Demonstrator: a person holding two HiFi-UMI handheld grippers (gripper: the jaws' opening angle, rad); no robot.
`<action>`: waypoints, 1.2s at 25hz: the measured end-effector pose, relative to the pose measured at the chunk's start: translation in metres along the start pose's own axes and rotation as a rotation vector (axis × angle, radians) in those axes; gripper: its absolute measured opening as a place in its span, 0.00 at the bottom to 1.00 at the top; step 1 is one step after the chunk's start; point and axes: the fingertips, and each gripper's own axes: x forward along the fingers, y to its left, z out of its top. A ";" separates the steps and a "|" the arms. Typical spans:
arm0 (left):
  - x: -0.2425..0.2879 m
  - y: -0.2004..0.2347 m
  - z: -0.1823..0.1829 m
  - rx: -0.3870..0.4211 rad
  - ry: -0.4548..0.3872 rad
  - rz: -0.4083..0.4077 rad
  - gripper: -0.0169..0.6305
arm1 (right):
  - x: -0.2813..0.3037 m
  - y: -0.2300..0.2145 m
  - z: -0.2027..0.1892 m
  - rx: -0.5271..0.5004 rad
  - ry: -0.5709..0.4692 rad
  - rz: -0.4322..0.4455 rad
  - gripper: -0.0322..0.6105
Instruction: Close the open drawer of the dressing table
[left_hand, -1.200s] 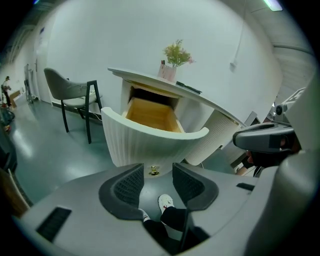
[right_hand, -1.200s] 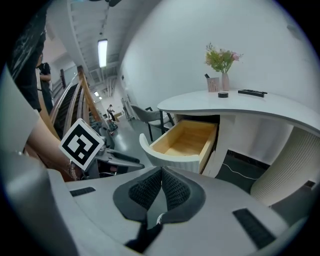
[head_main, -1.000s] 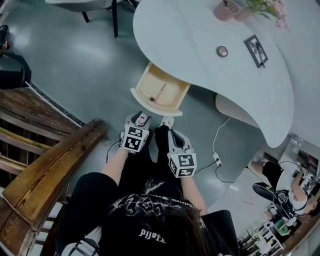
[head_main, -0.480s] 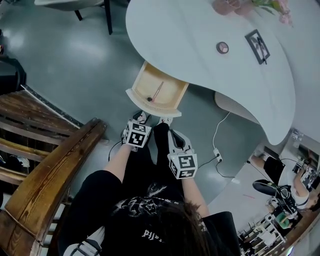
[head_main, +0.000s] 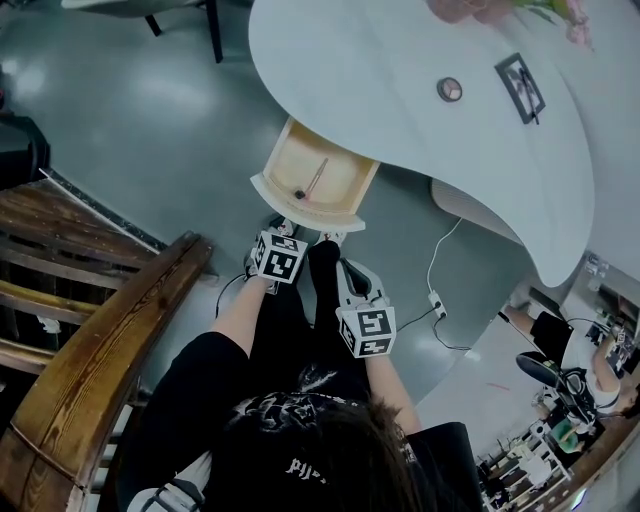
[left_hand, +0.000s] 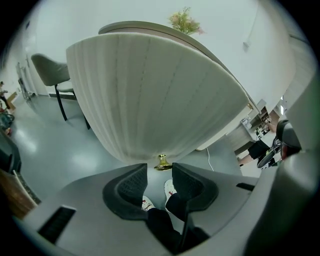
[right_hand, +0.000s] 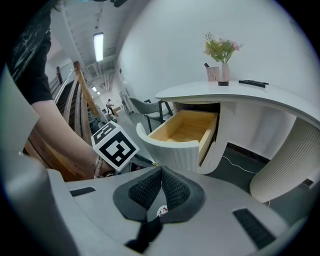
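Note:
The white dressing table (head_main: 400, 90) has one wooden drawer (head_main: 315, 180) pulled out, with a thin stick lying inside. In the left gripper view its ribbed white front (left_hand: 150, 95) fills the frame. The small gold knob (left_hand: 162, 162) sits just beyond the tips of my left gripper (left_hand: 160, 171), apart from the pads. That gripper is open and holds nothing. In the head view my left gripper (head_main: 284, 232) hangs just below the drawer front. My right gripper (head_main: 352, 275) stays lower, near the person's legs. Seen from its own camera, my right gripper (right_hand: 161, 172) is shut and empty, with the drawer (right_hand: 185, 132) ahead.
A wooden stair banister (head_main: 110, 340) runs along the left. A chair (head_main: 190, 15) stands at the top left. A white cable and power strip (head_main: 437, 300) lie on the grey floor beside the table's ribbed pedestal (head_main: 470, 215). A round compact (head_main: 450, 89) and picture frame (head_main: 522, 87) sit on top.
My left gripper has moved forward and down to the drawer front, up to its knob. The right gripper has stayed where it was.

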 end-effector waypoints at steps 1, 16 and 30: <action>0.001 -0.001 0.001 0.009 0.000 -0.004 0.28 | 0.001 0.000 0.000 -0.002 0.000 0.002 0.09; 0.002 -0.005 0.004 0.056 0.002 -0.055 0.20 | 0.001 0.000 -0.005 0.017 0.003 0.012 0.09; 0.009 -0.005 0.017 0.063 -0.025 -0.034 0.20 | 0.001 0.002 -0.010 0.045 -0.016 0.015 0.09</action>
